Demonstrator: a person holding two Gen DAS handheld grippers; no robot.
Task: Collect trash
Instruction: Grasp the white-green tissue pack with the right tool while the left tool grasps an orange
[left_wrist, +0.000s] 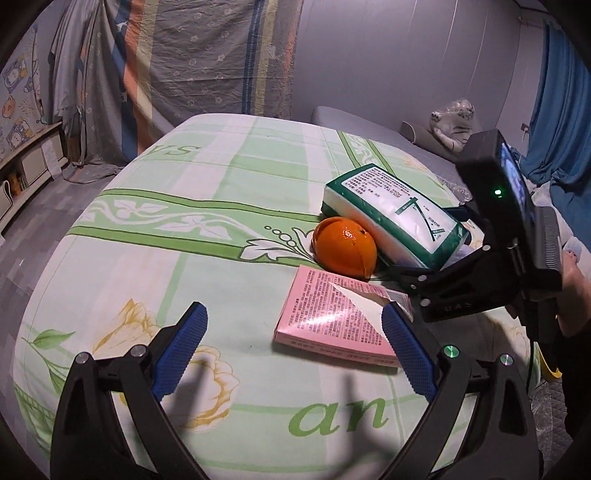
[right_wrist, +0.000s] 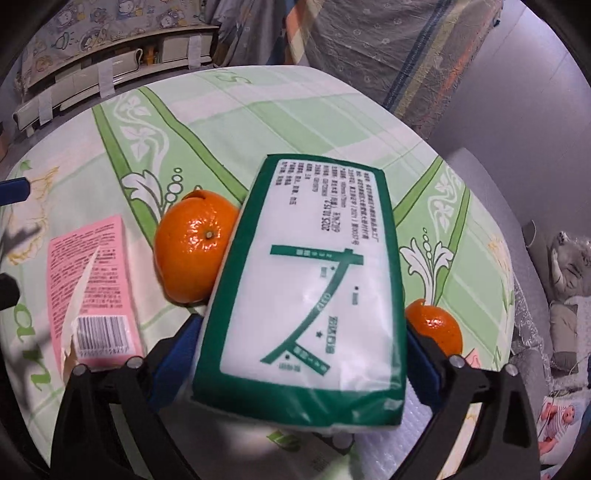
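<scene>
While both grippers gape, right gripper (right_wrist: 295, 354) straddles one tissue pack (right_wrist: 306, 280) (grip unclear); left gripper (left_wrist: 291, 354) empty; two oranges (right_wrist: 194, 249), one pink box (right_wrist: 92, 291).

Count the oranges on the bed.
2. One orange lies between the pink box and tissue pack; another sits right of the pack. More may be hidden.
</scene>
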